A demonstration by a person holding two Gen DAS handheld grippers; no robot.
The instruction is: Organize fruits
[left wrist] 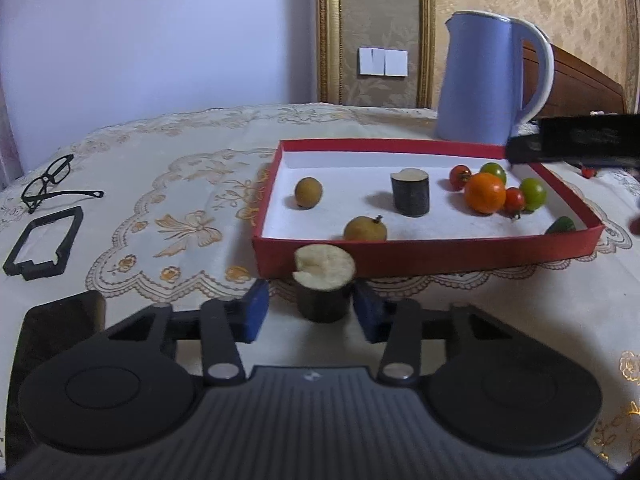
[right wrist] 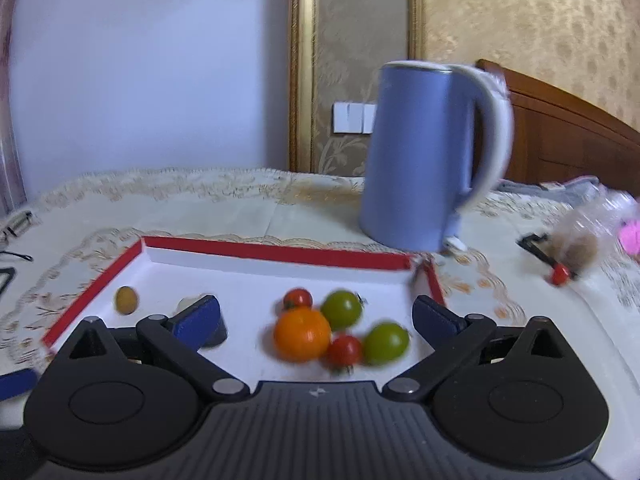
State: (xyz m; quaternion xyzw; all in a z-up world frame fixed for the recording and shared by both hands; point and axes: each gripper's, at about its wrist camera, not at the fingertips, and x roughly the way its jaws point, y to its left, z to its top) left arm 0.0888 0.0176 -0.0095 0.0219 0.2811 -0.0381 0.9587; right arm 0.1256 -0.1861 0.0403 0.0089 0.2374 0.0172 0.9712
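Note:
A red-rimmed white tray (left wrist: 424, 256) holds two brown longans (left wrist: 308, 193), a dark sugarcane stub (left wrist: 410, 193), an orange tomato (left wrist: 485, 193), and red and green cherry tomatoes (left wrist: 533, 194). My left gripper (left wrist: 310, 307) is open around a second dark stub with a pale cut top (left wrist: 324, 286), which stands on the cloth just before the tray's near wall. The right pad touches it; the left pad stands apart. My right gripper (right wrist: 316, 320) is open and empty above the tray (right wrist: 280, 254), over the tomato cluster (right wrist: 303, 334).
A blue kettle (left wrist: 480, 80) stands behind the tray. Black glasses (left wrist: 48, 182) and a black frame (left wrist: 42, 242) lie at the left on the lace tablecloth. A red cherry tomato (right wrist: 559, 274) and a clear bag (right wrist: 580, 240) lie to the right of the kettle.

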